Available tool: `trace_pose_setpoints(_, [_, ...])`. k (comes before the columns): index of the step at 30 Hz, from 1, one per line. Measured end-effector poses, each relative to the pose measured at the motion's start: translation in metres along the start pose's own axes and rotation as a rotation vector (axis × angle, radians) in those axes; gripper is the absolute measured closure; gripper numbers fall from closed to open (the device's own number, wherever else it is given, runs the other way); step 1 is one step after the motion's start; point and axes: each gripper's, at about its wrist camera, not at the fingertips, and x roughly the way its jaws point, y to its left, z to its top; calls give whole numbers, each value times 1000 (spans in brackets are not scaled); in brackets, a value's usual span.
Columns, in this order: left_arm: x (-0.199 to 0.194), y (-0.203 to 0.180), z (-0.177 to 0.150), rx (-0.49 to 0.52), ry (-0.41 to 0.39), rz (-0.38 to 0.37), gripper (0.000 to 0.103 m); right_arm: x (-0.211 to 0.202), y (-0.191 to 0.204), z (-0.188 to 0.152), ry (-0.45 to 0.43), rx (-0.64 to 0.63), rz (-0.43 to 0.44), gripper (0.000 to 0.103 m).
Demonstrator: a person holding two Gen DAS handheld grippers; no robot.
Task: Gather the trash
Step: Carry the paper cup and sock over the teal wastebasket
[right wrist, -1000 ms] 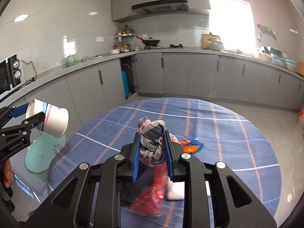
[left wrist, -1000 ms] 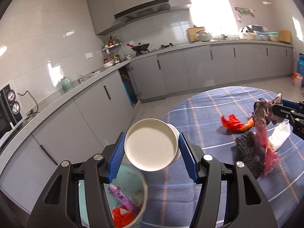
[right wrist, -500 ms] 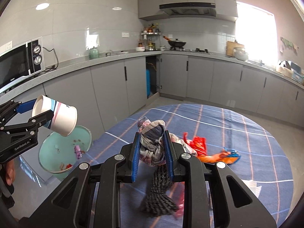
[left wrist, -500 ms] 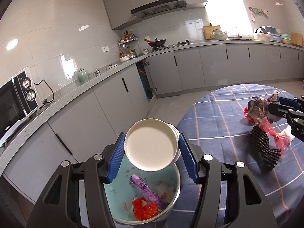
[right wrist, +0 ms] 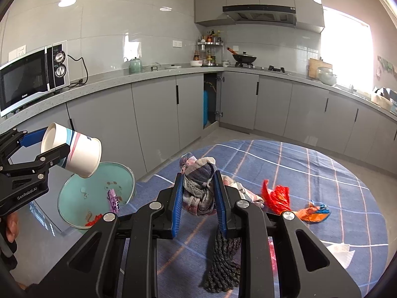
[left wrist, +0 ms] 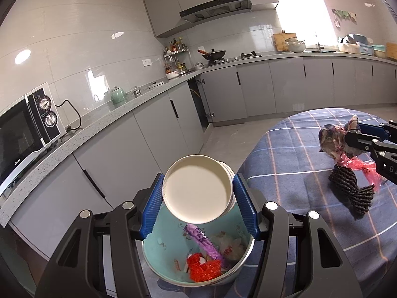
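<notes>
1. The microwave (right wrist: 32,77) on the kitchen counter carries a small brand mark on its door, too small to read.
2. The left tool (left wrist: 198,196) is clamped on a white paper cup (left wrist: 198,188), tipped with its mouth down over the teal trash bin (left wrist: 158,250). "GenRobot.AI" is printed on this tool's body in the right wrist view.
3. The trash bin sits just off the left edge of the bench (right wrist: 310,164); a purple wrapper (left wrist: 202,238) and a red wrapper (left wrist: 203,265) lie inside.
4. The right tool (right wrist: 198,198) is clamped on a bundled plaid cloth (right wrist: 198,173), raised above the bench, with a dark knitted piece (right wrist: 223,265) hanging below.
5. Rightward on the bench lie a red wrapper (right wrist: 278,196), an orange-and-blue wrapper (right wrist: 314,212) and a white tissue (right wrist: 341,253); open checked cloth spreads beyond them towards the far rim.
</notes>
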Motion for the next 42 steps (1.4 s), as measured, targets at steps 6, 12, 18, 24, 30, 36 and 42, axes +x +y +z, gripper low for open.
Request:
trace_pose_setpoints(6, [0,14,-6,-12,5,22,47,11,13,5,-1,-19,27,78])
trace_pose_setpoints(12, [2,23,-12,-17,13,37,47,22,27,11,-10,-32,49,78])
trace_pose_setpoints(18, [6,34,-17,-23,23,55,47,32,38,18,-14,-39,68,78])
trace_pose_setpoints(24, [13,49,-21,-38,49,89,47,41,55,24,-13,-56,93,78])
trace_pose_setpoints(30, [22,62,-26,-52,72,123,46,52,72,28,-7,-78,120,78])
trace_pose_setpoints(36, [27,72,-29,-67,89,155,46,62,86,29,4,-97,140,78])
trace_pose_setpoints(42, [33,78,-33,-68,108,171,46,69,97,30,12,-110,154,78])
